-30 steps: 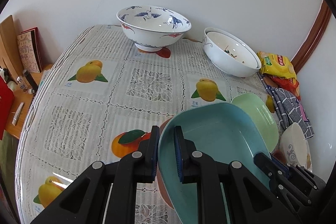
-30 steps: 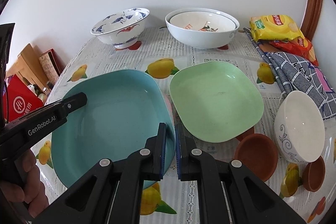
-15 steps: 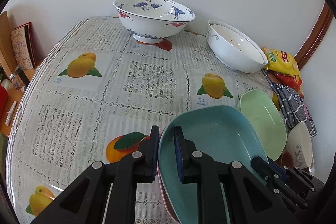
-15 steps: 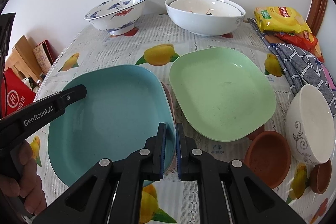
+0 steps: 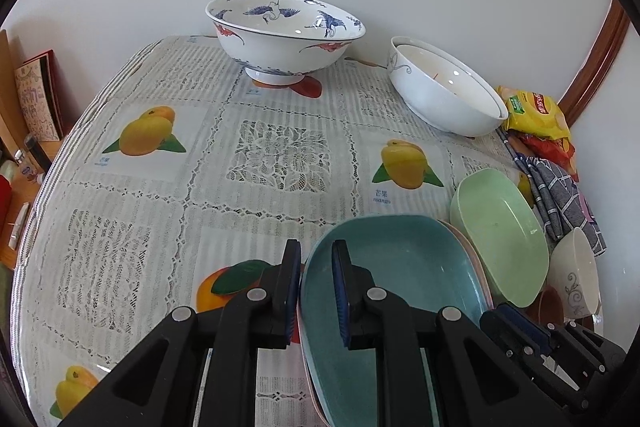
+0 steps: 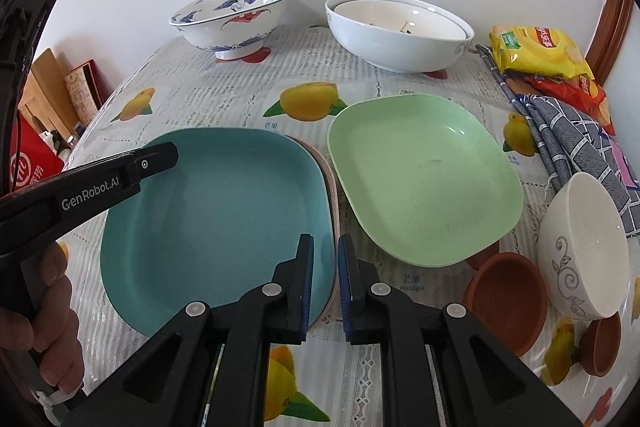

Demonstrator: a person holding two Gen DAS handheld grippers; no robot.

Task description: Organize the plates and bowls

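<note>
Both pairs of fingers sit narrowly parted astride the teal plate's [image 6: 216, 211] rim, left gripper [image 5: 316, 291] on its left edge, right gripper [image 6: 325, 283] on its near right, neither visibly pinching. Settle it squarely onto the pink plate [image 6: 331, 183] beneath, level; its long axis runs near-to-far, left of the green plate [image 6: 424, 179]

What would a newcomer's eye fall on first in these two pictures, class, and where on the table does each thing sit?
First, the teal plate at the near edge, lying on a pinkish plate, its rim between the fingers of both the left gripper and the right gripper. Next, the green plate to its right. Then the crane-painted bowl at the far side by the wall.
</note>
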